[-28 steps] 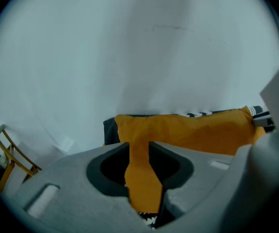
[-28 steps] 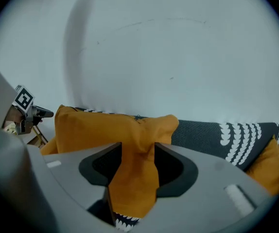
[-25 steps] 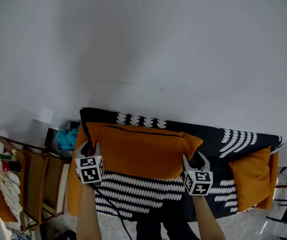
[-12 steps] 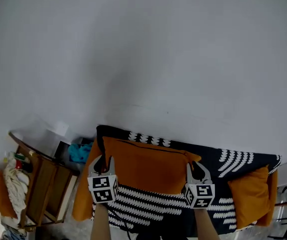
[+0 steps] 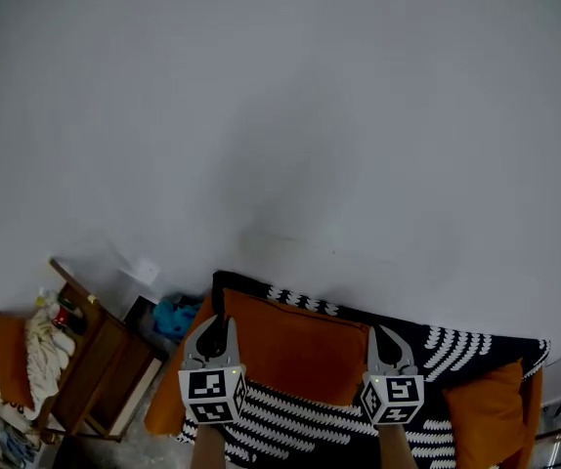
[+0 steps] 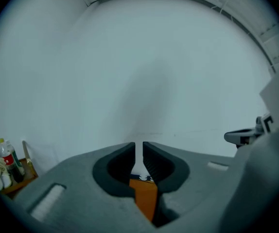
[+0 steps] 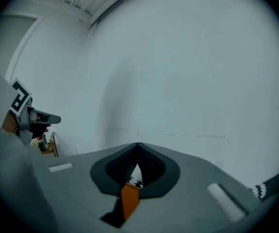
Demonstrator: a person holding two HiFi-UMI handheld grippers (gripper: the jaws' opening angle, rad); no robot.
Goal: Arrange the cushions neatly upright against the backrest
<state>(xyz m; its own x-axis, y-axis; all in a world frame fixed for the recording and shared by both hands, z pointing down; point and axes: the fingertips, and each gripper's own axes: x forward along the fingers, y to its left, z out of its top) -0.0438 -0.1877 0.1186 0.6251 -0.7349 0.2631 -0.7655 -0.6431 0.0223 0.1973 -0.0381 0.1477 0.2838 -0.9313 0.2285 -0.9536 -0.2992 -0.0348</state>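
Observation:
A large orange cushion [image 5: 295,345] stands upright against the backrest of a sofa with a black-and-white patterned cover [image 5: 452,345]. My left gripper [image 5: 213,320] hovers by the cushion's upper left corner. Its jaws have just been closing and keep a narrow slit with nothing in it [image 6: 138,147]. My right gripper [image 5: 379,330] is by the upper right corner; its jaws have just closed and meet empty [image 7: 138,145]. Under each gripper the cushion shows through the jaw opening [image 6: 144,198] [image 7: 129,200]. A second orange cushion [image 5: 491,394] leans at the sofa's right end.
A wooden side table [image 5: 100,360] with bottles and cloths stands left of the sofa. A blue object [image 5: 175,316] lies between them. An orange piece [image 5: 168,404] hangs at the sofa's left end. A plain white wall [image 5: 280,115] rises behind the sofa.
Both grippers rose from the cushion's sides to its upper corners. The right jaws closed from wide apart and the left narrowed. The head view tilted up toward the wall.

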